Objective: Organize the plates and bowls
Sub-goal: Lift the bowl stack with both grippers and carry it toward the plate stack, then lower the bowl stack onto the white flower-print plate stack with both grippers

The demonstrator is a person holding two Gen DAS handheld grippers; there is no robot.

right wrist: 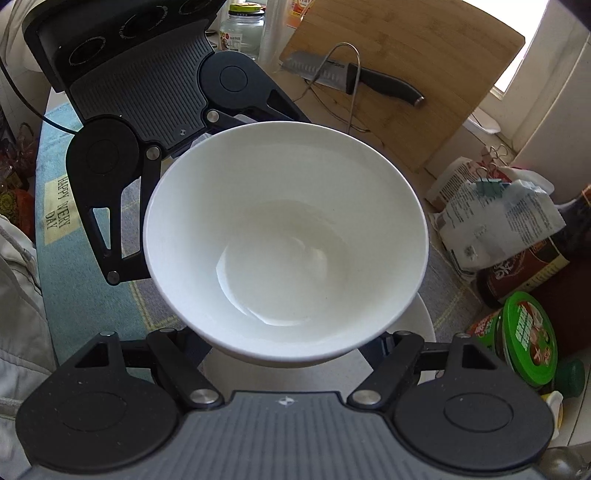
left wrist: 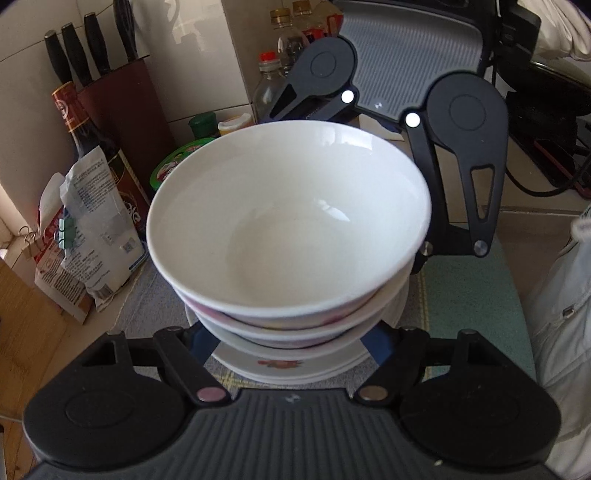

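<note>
A stack of white bowls (left wrist: pixel 288 218) sits on stacked white plates with a flower print (left wrist: pixel 280 363). The top bowl also fills the right wrist view (right wrist: pixel 286 236), with a plate rim (right wrist: pixel 421 325) under it. My left gripper (left wrist: pixel 291 343) stands spread wide around the near side of the stack; its fingertips are hidden under the bowls. My right gripper (right wrist: pixel 291 347) does the same from the opposite side, and it shows across the stack in the left wrist view (left wrist: pixel 380 110). Whether either gripper touches the stack is hidden.
A knife block (left wrist: pixel 122 110), a dark bottle (left wrist: pixel 88 133), clipped paper bags (left wrist: pixel 85 236) and a green-lidded tub (left wrist: pixel 173 162) crowd one side. A cutting board with a knife (right wrist: pixel 380 81) and a glass jar (right wrist: pixel 242 27) stand behind. A blue-green mat (left wrist: pixel 476 306) covers the table.
</note>
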